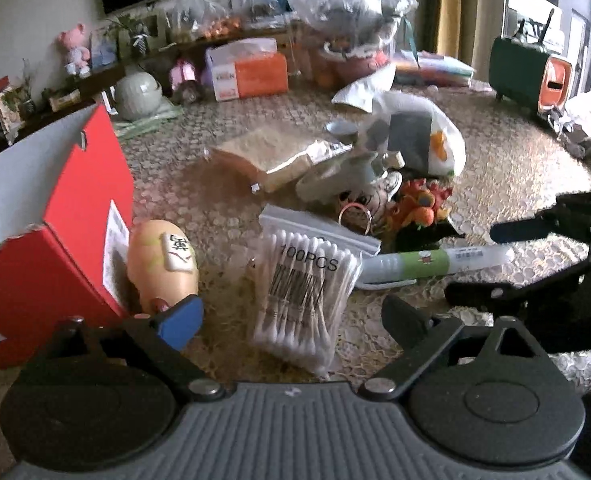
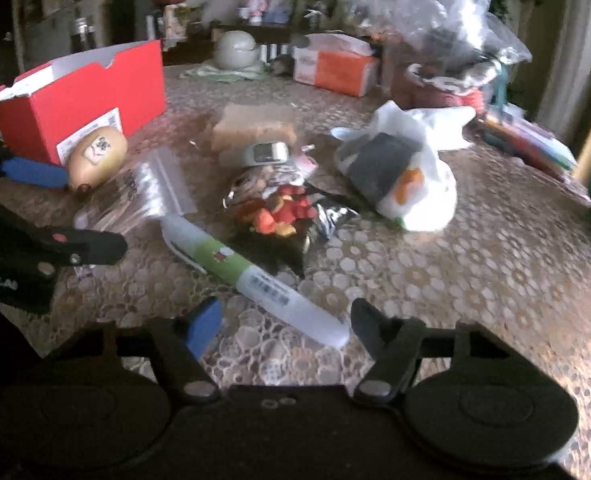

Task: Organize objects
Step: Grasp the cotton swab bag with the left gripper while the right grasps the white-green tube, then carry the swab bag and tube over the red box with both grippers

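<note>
Here, my left tool (image 1: 291, 318) hangs with its jaws wide apart over the desk (image 1: 495, 184), the cotton-swab packet (image 1: 307, 284) between them, unpressed. A peach egg-shaped toy (image 1: 163, 268) sits just beside its blue finger, against the red box (image 1: 51, 240). My right tool (image 2: 283, 324), jaws apart, brackets the near end of the white-and-green tube (image 2: 255, 276).

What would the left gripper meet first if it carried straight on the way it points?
Most likely the bag of cotton swabs, which lies between the open fingers of the left gripper. Depth is hard to judge, but nothing shows in front of it.
</note>
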`<state>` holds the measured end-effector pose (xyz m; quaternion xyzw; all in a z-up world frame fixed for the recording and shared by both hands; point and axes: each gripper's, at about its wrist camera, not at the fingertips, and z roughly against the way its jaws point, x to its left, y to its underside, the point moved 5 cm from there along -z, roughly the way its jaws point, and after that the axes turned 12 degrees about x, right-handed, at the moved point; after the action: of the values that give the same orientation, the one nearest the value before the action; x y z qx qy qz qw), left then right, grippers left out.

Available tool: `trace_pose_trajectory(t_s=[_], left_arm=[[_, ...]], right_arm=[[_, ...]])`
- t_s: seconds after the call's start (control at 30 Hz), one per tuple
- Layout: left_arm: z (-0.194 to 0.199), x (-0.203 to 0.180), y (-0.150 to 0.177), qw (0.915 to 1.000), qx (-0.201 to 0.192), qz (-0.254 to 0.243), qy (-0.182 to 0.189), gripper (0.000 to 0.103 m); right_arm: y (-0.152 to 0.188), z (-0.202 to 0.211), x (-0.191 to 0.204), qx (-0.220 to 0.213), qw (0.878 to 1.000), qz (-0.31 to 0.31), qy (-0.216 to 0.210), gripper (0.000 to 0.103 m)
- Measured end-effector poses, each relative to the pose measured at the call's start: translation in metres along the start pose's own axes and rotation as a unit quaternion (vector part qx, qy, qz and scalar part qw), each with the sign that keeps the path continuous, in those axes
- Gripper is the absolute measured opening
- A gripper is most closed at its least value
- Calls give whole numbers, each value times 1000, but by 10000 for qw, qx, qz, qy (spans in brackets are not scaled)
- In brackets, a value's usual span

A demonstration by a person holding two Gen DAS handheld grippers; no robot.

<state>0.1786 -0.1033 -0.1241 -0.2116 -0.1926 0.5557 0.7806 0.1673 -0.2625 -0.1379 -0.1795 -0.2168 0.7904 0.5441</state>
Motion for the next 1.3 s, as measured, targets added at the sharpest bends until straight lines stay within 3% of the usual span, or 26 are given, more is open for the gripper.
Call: trace_pose_trajectory(t_s=[0.07,0.13,0.27,0.4,0.5,0.77,1.3], left_arm=[[-6,0,-1,9999,106,-42,-30,90],[-13,0,-2,9996,264,-60,-11,70],[-17,0,-1,9993,340,-92,90,58],[-12,-3,1,9993,286,-260,-10,45],[-8,-2,3,9993,256,-289,-29,37],[12,2,7,9996,131,-236,34,33],[54,17,14,9999,-102,25,111,33]], right_arm=[[-5,-3,-1,16,9999,71,-110,67],[-7,-4,-1,64,9996,21,-260,58],[-9,-4,2,87,9997,-1,-239,52],[-7,1,10,103,9998,-35,-154,30],[-6,4,20,123,9999,7,-77,24],[-5,21,35,-109,9995,-287,-40,18],[-14,65,41,-563,9953,-775,-156,16]])
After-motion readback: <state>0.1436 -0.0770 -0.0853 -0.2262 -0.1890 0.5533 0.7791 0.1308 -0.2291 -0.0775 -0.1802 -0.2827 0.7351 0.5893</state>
